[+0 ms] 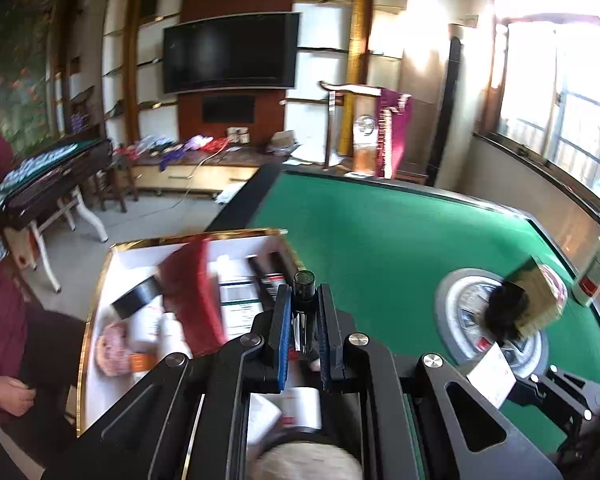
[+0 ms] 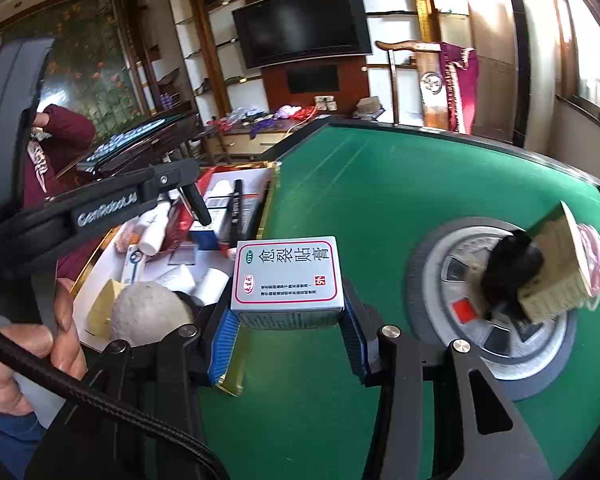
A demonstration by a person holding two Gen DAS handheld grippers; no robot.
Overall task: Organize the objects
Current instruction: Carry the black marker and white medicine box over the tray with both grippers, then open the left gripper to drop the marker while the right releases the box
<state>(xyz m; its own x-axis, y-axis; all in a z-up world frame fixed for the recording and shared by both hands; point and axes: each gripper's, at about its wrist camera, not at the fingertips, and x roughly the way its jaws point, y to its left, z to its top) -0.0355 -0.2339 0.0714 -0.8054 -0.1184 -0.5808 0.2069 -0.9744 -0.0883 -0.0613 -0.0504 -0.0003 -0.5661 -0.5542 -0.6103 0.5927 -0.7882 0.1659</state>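
At nine o'clock, a white gold-rimmed box (image 2: pixel 269 196) full of small items sits on the green table (image 2: pixel 380 200). The left gripper (image 1: pixel 304 320) pinches a thin dark pen (image 1: pixel 303 284) above it. At center, the right gripper (image 2: pixel 288 332) clamps a grey medicine box (image 2: pixel 286 272).

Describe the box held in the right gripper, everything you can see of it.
The small carton looks like thin cardboard: a pale grey-white top with a red rounded border, large black Chinese characters, a red logo and a green oval mark; its near side is teal. It lies flat, lid up, clamped between the right gripper's blue pads, above the green table beside the gold-rimmed tray.
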